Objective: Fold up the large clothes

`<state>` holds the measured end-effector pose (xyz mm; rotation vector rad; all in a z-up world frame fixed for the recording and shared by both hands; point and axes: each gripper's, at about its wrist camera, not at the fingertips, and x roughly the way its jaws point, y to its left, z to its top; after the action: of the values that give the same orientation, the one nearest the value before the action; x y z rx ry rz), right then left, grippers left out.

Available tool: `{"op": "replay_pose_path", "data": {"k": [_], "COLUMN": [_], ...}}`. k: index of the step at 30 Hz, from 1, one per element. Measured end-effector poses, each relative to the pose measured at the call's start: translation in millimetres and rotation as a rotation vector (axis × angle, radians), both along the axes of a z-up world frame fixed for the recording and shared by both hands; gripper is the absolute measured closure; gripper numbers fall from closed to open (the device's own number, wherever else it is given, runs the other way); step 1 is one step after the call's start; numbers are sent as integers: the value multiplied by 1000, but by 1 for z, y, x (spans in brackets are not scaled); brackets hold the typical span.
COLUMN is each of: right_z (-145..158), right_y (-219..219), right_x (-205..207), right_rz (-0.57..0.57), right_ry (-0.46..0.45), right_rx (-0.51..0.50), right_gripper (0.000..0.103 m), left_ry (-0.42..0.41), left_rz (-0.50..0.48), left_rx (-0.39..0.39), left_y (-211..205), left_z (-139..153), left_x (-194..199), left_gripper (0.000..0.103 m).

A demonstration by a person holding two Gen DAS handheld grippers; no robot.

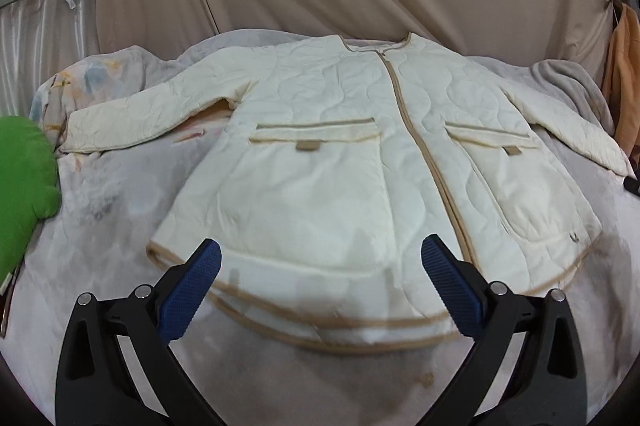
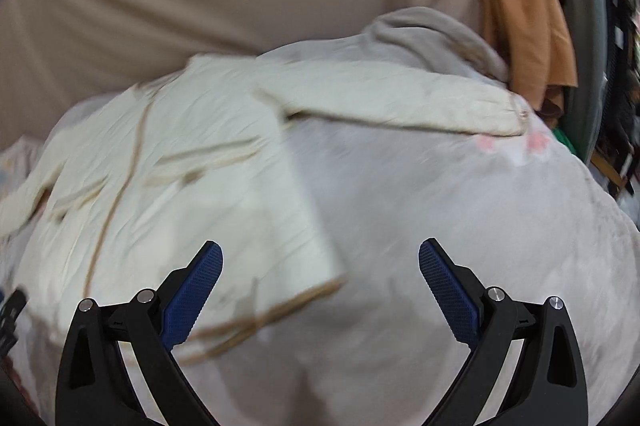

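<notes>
1. A cream quilted jacket (image 1: 332,162) is found laid flat, front up, on a bed covered with a pale grey blanket (image 1: 120,194). It is zipped along a tan zip line (image 1: 416,130); both sleeves are spread outward and the tan-trimmed hem (image 1: 320,318) lies nearest the cameras. No fold is judged to have been made yet.

2. The left hand-held gripper (image 1: 320,290) is held wide apart and empty, just above the hem near its middle. The right hand-held gripper (image 2: 320,290) is likewise spread wide and empty, over bare blanket beside the jacket's right hem corner (image 2: 320,286).

3. Risks judged from here:
- The padded fabric is thick and springy; a shallow pinch may catch only the top layer, so the front would lift off the back.
- The hem shows two trimmed edges, one behind the other; seizing only one would skew the fold.
- The soft blanket may be gathered into the grasp with the jacket.
- Uneven lifting by the two sides would pull the zip line off centre.

4. Differences between views:
- The left wrist view shows the whole jacket, both flap pockets, the left sleeve (image 1: 144,122) and a green cushion (image 1: 24,178) at the bed's edge.
- The right wrist view, blurred, shows the right sleeve (image 2: 400,98) to its cuff, an orange garment (image 2: 524,14) hanging beyond, and pink marks on the blanket.
</notes>
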<state>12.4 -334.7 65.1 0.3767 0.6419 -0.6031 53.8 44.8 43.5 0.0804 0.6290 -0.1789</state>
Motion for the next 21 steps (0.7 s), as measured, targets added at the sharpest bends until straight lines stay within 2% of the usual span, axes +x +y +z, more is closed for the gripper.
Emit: {"op": "replay_pose_path", "data": {"k": [3, 5, 7, 10, 15, 18, 19, 20, 21], "right_z": [-3, -10, -20, -42, -70, -75, -72, -68, -57], "right_y": [-81, -130, -172, -228, -277, -292, -294, -293, -290], "right_x": [5, 7, 7, 6, 10, 24, 31, 42, 56], "right_rz": [-106, -179, -254, -333, -377, -397, -390, -391, -395], "right_ry": [-12, -4, 0, -28, -128, -162, -177, -168, -149], "right_rx": [43, 70, 105, 219, 411, 463, 469, 464, 428], "right_gripper": [6, 13, 15, 15, 16, 37, 56, 70, 77], "left_ry": [5, -9, -26, -31, 8, 15, 17, 21, 25], "left_rz": [7, 19, 37, 45, 43, 48, 50, 50, 45], "left_rx": [9, 12, -4, -44, 10, 24, 17, 10, -2], "left_y": [8, 14, 20, 27, 24, 25, 26, 28, 30], "left_z": [4, 5, 5, 6, 3, 3, 4, 5, 6], "left_x": [21, 32, 40, 51, 70, 78, 81, 84, 87], "left_gripper": [5, 5, 5, 5, 5, 5, 5, 5, 5]}}
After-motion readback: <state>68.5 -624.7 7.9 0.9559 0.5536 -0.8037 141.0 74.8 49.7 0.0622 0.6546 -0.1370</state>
